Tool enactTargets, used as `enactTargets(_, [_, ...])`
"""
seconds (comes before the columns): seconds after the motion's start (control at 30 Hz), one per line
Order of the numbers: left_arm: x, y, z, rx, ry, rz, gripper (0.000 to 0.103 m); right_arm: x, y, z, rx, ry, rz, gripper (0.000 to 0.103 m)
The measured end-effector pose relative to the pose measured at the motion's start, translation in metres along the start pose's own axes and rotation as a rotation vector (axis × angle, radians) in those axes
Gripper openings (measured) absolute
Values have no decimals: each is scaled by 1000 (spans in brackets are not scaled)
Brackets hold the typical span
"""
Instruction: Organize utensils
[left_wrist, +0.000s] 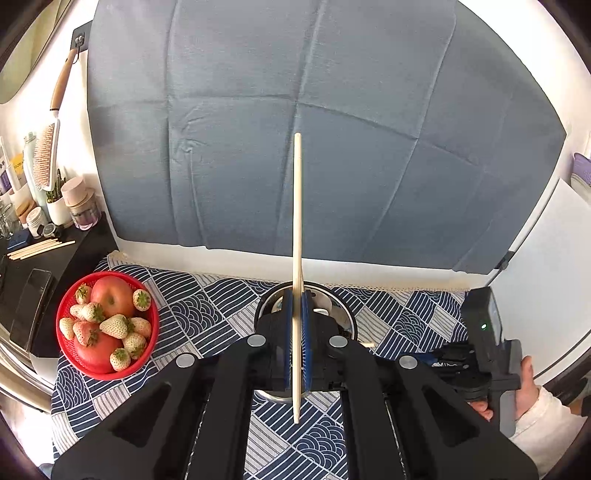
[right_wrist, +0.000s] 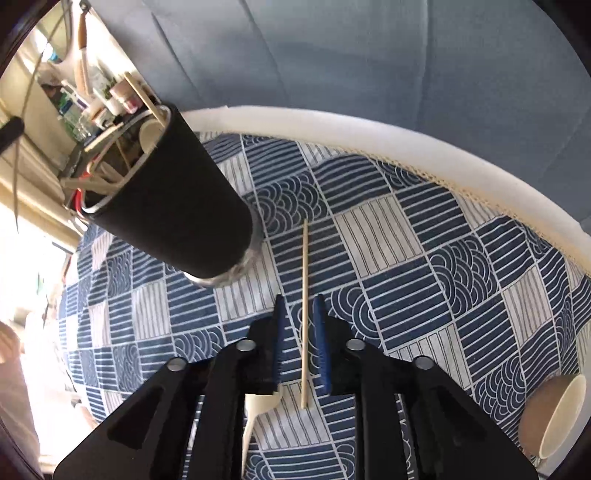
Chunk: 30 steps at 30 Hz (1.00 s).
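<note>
Left tongs (left_wrist: 296, 332): blue pads fully closed on a pale wooden chopstick (left_wrist: 297, 229), gripped low on its length, long end sticking up, short end poking out below. They hover right over the black cylindrical metal utensil cup (left_wrist: 341, 308), whose steel rim shows just behind the pads; a white utensil sits inside it.

Right tongs (right_wrist: 300, 339): jaws part open, pads not pressing on anything. A second thin wooden chopstick (right_wrist: 304, 314) lies flat on the cloth and shows in the gap between the pads. Whether the pads reach down to it, can't tell. A white plastic fork (right_wrist: 256, 410) lies just beside it, partly under the left jaw. In this view the cup stands near, up-left of the gap, already holding several pale utensils.

Step, judged: loading loose utensils into the cup, left-hand chopstick on its way in, right side lining up on the next one.

Next, judged: tip or lower the left chopstick so its short end clears the rim, then release. Right tongs need to descend square over the flat chopstick and close; thin stick may roll.

Farther out: blue-white patterned tablecloth (right_wrist: 406, 258), red plastic basket of strawberries and tomatoes (left_wrist: 107, 325) toward the surface's left edge, a brown paper cup (right_wrist: 554, 421) on its side.
</note>
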<state>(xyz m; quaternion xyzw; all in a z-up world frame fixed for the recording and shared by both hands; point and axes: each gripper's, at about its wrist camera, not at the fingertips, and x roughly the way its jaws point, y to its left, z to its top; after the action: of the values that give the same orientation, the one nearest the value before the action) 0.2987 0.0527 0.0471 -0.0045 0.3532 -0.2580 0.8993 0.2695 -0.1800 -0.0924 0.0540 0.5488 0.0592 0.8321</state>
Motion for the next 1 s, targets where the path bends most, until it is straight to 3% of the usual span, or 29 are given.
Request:
enactTargets(0.03, [1,1,1,-1,-4,-4,5,9,0,-2,-2,16,-7,31])
enactTargets(0.23, [8,10,6,-20,-53,-87,5,52,7,-10,-30,100,-66,31])
enactTargets(0.53, [26,15,12,-18,-82,-165,5,81,16,-19,-81,105,-174,31])
enactTargets(0.6, [28,15,14,-16,-91,-185,5,81,16,-21,-71,101,-172,29])
enactTargets(0.63, [29,15,14,-15,-97,-190,5,81,15,-21,-74,101,-175,21])
enactTargets(0.67, [30,14,15,-12,-101,-194,5,82,18,-22,-83,103,-175,5])
enactTargets(0.8, [36,10,17,8,-106,-212,5,81,18,-30,-84,93,-195,4])
enactTargets(1.0, [51,17,15,-4,-97,-232,5,66,-14,-33,96,88,-72,4])
